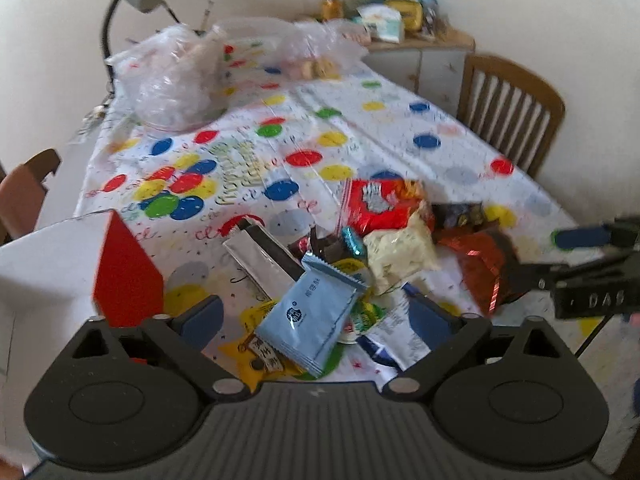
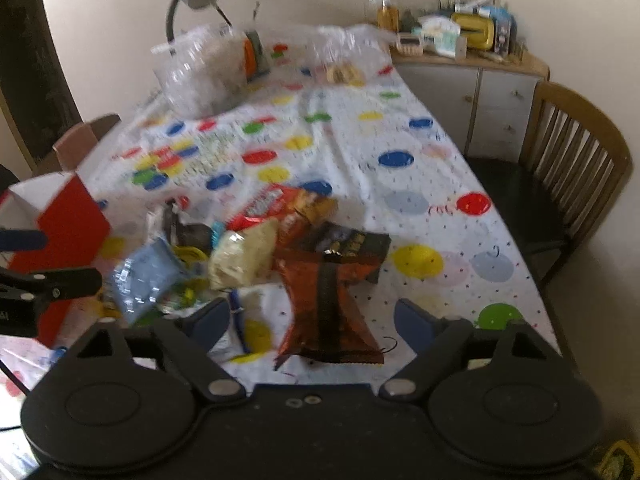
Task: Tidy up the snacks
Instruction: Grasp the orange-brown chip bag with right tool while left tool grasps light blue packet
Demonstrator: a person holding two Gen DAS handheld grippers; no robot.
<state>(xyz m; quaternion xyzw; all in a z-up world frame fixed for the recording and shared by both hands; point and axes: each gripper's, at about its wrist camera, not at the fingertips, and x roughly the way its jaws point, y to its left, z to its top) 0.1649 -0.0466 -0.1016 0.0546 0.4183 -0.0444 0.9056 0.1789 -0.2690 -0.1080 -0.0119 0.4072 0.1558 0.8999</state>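
While snacks are lying heaped beside the red box [image 1: 128, 268], unsorted, I am holding both grippers [image 1: 316, 316] [image 2: 312, 320] wide open, gripping nothing.

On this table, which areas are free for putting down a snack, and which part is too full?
Free: the wide middle of the tablecloth, between the snack pile and the clear plastic bags, and the strip along the right edge beside the wooden chair. Crowded: the near end, where packets overlap beside the red and white box.

Polka-dot tablecloth [image 1: 400, 128], light-blue packet [image 1: 312, 320], red-and-white box [image 1: 120, 264]
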